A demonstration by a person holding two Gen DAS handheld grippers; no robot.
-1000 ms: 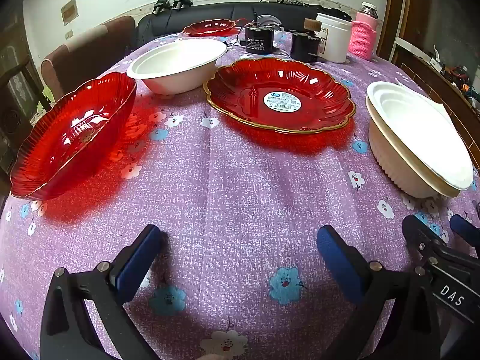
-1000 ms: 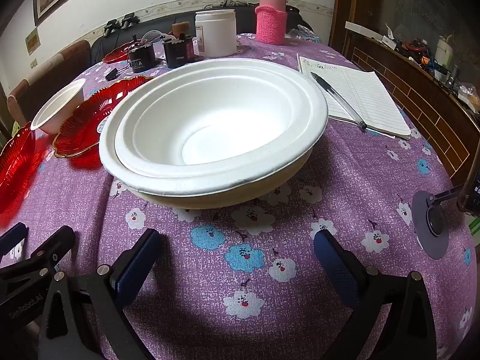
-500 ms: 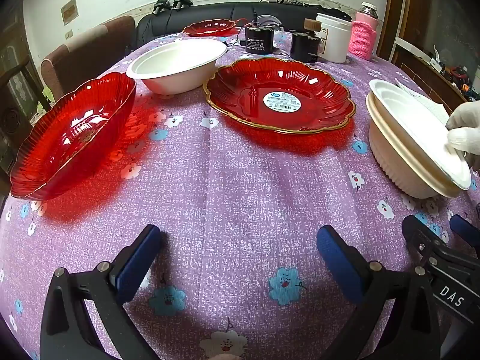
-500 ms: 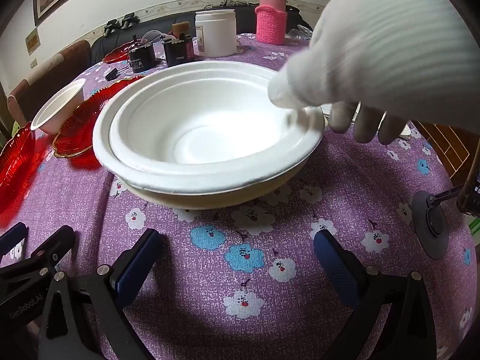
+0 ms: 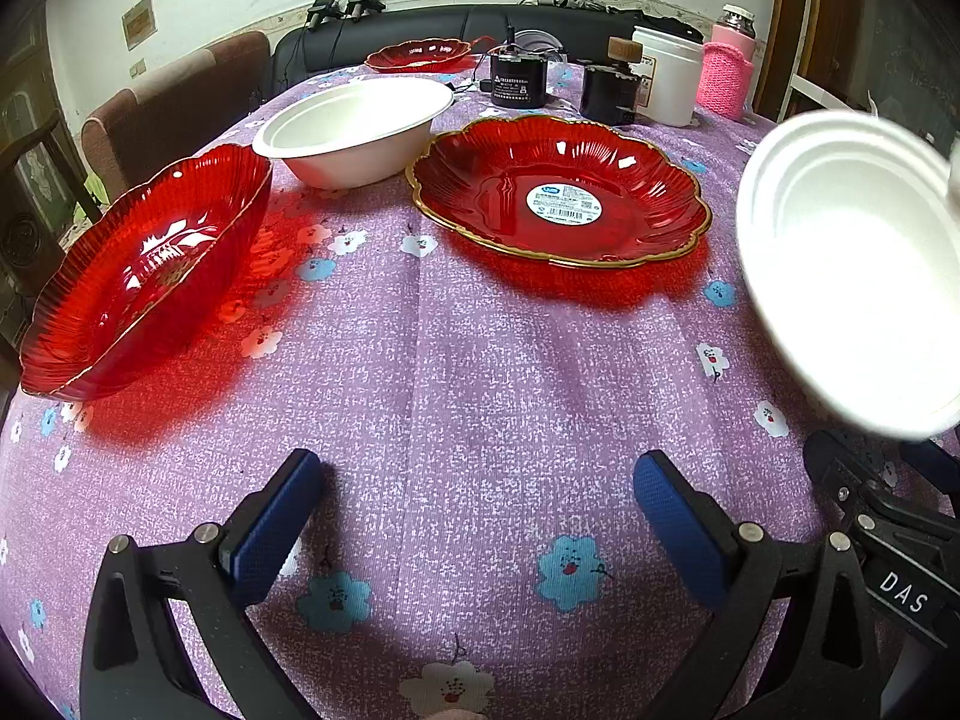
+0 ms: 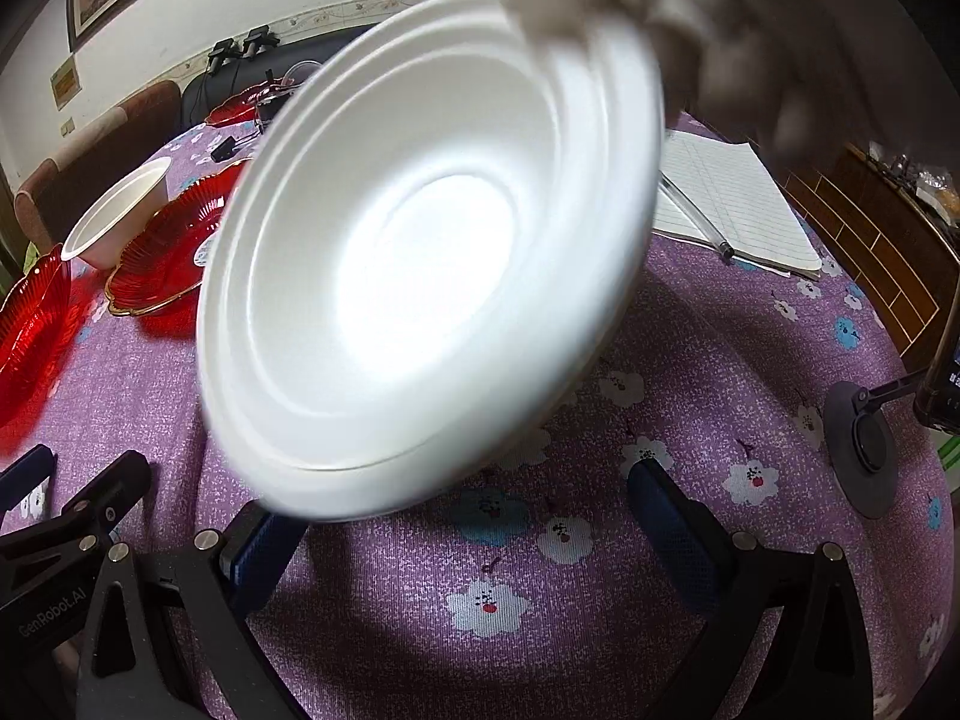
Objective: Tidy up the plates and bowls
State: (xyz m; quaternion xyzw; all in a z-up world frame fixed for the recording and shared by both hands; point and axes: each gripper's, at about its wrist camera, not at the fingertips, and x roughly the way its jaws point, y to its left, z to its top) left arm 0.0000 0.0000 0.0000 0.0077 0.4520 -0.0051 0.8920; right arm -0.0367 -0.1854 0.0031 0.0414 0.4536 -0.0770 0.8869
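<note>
Counting left to right on the table, left view: red bowl at 9 o'clock, white bowl at 11, red plate at 12, another red plate far back. So 3 red pieces.

Nested white bowls at 3 o'clock are tilted, off the table, pinched at the rim by a gloved hand; likely being repositioned; count unclear from blur.

Left tongs and right tongs both wide, holding nothing, resting low.
</note>
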